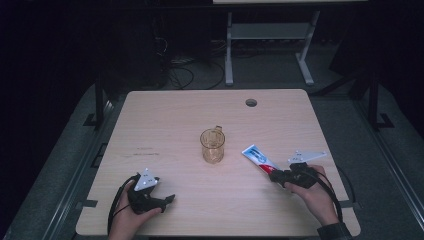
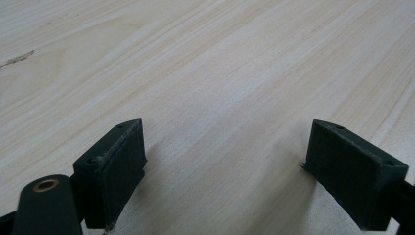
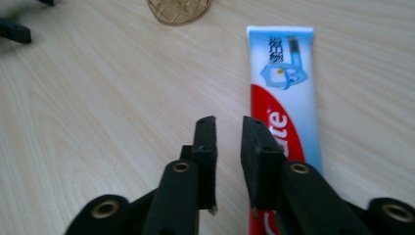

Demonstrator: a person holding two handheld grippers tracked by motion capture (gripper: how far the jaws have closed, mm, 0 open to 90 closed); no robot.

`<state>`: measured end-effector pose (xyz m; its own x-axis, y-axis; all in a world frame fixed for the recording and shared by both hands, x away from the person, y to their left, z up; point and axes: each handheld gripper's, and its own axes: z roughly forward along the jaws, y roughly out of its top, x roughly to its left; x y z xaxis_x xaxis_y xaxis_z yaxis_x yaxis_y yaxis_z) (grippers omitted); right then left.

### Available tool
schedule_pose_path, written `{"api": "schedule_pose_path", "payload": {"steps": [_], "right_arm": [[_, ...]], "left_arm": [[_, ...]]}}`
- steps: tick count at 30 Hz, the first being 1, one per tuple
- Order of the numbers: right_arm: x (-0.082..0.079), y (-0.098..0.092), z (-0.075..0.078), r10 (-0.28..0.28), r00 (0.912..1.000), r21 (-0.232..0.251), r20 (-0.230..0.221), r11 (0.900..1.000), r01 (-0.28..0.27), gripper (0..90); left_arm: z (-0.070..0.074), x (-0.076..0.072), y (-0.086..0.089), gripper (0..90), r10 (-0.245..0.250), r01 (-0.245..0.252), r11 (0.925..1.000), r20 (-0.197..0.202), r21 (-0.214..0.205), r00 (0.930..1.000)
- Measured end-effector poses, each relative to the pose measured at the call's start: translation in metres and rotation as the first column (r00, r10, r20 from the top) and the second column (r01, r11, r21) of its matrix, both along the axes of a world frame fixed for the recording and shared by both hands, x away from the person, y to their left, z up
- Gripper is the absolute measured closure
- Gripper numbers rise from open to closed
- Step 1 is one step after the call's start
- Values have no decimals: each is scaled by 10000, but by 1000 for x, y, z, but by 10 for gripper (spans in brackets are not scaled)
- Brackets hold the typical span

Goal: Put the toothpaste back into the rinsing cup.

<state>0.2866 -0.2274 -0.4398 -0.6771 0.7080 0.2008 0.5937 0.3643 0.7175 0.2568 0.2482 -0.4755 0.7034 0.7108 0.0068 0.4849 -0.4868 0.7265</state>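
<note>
A toothpaste tube [image 1: 260,157], white, blue and red, lies flat on the wooden table [image 1: 170,115] at the right. In the right gripper view the toothpaste tube [image 3: 284,73] runs away from me, and its red end passes under my right jaw. My right gripper [image 1: 274,175] [image 3: 229,132] stands slightly open, with a narrow gap and nothing between the pads. An amber glass mug [image 1: 212,146] stands upright mid-table; the mug's base [image 3: 179,10] sits at the top of the right gripper view. Low over bare wood at the front left, my left gripper [image 1: 167,200] [image 2: 225,166] is wide open.
A round cable hole [image 1: 251,103] sits near the table's far edge. Beyond the table stands a white desk frame [image 1: 229,50] on a dark floor. The other gripper's jaw [image 3: 14,30] is at the upper left of the right gripper view.
</note>
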Motion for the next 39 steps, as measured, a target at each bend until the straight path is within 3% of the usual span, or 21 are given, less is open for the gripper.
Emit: {"api": "schedule_pose_path", "payload": {"steps": [12,20,32,39], "right_arm": [[13,-1,4,-600,9970,-221,486,9979,612,530],[32,1,4,-929,9948,-212,422,9954,938,425],[57,15,-5,-993,9950,-542,100,9935,997,385],[69,26,-9,-856,9963,-1129,-3,9900,851,369]], "left_arm": [[0,0,0,135,-4,4,10000,-13,3,10000],[0,0,0,135,-4,4,10000,-17,7,10000],[0,0,0,135,-3,3,10000,-23,14,10000],[0,0,0,135,1,-1,10000,-22,7,10000]]}}
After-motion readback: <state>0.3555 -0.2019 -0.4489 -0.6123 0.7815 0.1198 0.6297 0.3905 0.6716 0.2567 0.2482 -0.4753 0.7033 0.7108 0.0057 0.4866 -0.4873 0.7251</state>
